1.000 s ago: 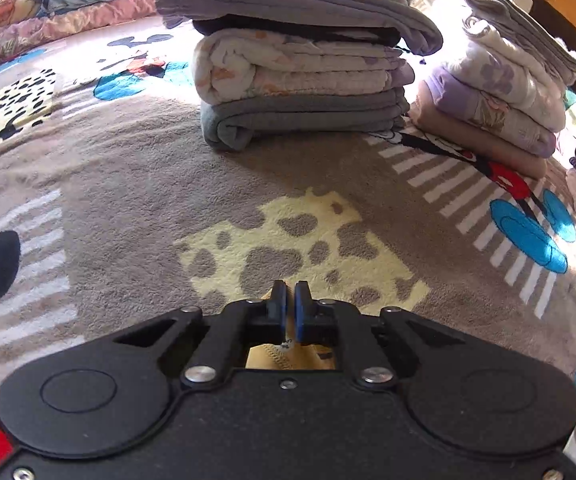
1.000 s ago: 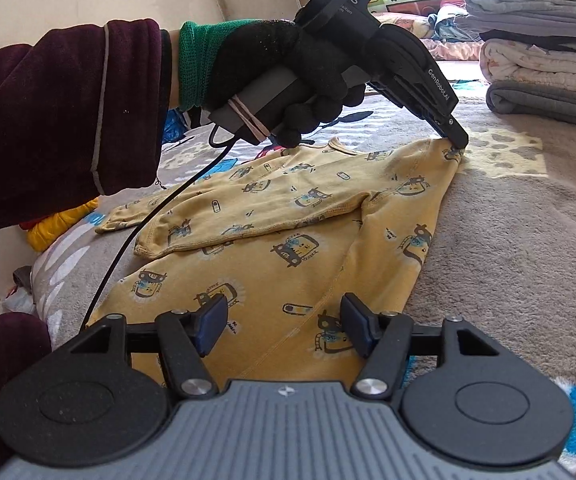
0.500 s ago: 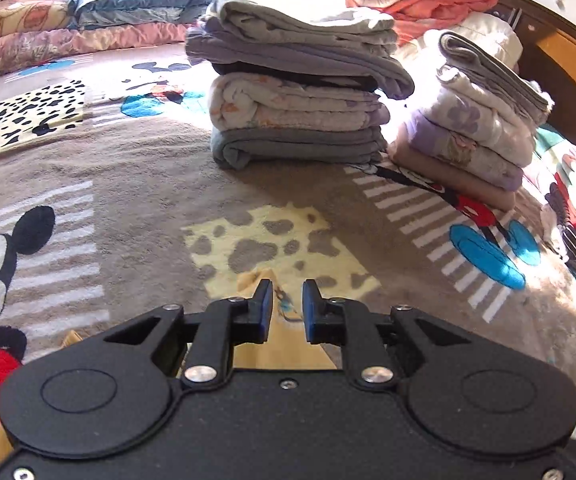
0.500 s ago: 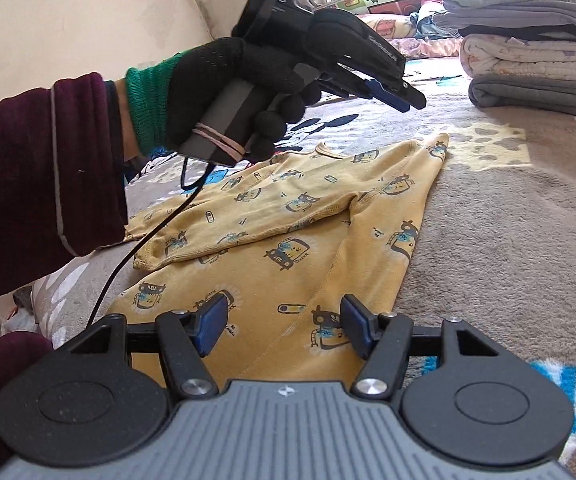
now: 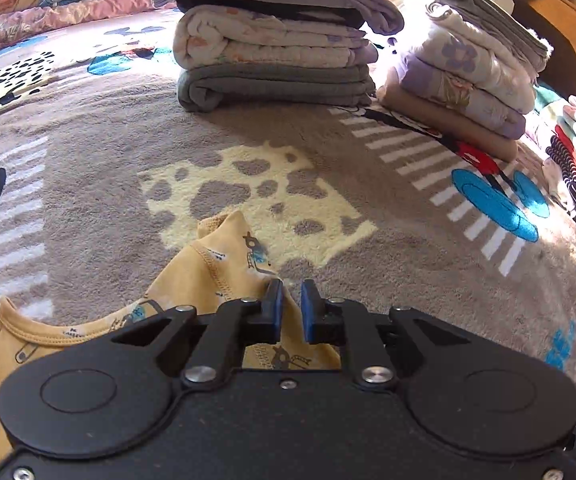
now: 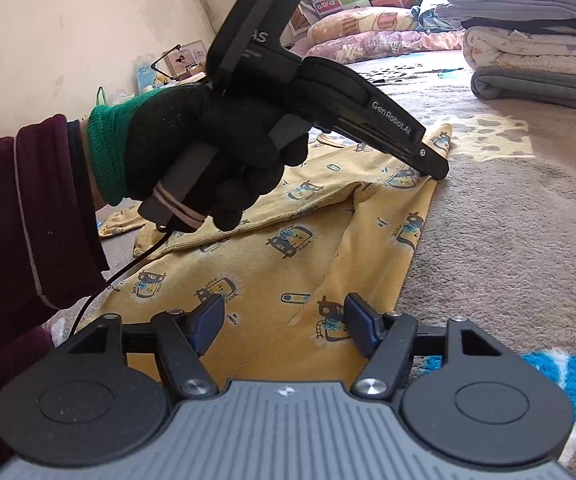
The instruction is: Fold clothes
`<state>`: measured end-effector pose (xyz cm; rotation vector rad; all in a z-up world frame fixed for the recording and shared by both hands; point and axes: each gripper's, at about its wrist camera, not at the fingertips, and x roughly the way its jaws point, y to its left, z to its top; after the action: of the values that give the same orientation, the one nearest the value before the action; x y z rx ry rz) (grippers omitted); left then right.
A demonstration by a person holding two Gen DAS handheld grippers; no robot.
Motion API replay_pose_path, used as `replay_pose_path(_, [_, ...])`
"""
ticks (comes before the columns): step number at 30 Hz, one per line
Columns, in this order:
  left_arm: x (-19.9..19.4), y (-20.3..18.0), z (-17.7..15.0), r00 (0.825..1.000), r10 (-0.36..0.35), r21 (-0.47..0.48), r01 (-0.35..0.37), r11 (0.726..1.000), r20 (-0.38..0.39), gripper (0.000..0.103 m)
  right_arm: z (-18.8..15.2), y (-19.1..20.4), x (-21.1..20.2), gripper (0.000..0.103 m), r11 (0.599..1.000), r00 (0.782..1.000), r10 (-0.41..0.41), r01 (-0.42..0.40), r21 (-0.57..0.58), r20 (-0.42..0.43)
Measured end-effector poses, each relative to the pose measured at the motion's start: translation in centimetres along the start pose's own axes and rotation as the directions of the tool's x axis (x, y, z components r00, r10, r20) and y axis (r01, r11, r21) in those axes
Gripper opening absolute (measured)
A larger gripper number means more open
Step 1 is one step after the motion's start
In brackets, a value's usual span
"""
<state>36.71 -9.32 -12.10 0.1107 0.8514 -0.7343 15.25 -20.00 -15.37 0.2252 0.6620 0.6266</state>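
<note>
Here, 1 yellow garment (image 6: 288, 248), 2 folded stacks (image 5: 272, 40), left gripper (image 5: 289, 308) slightly parted, right gripper (image 6: 284, 320) wide.

Left gripper (image 5: 288, 307) pitched down, blue pads (image 5: 275, 308) a narrow gap apart, not clamped, tips low at the fabric. Gloved left hand (image 6: 208, 160) wraps its handle, maroon sleeve at the wrist. Right gripper (image 6: 284, 322) sits near, level, fingers (image 6: 208, 322) spread wide, holding nothing.
</note>
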Motion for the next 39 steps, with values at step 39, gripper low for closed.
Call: replay_pose_path(39, [-24.0, 7.0, -22.9, 0.86, 0.427, -0.776, -0.06, 0.628, 0.28, 0.047, -2.6, -9.6, -5.8, 0.064, 0.788, 0.957, -0.005, -0.174, 0.591, 0.289])
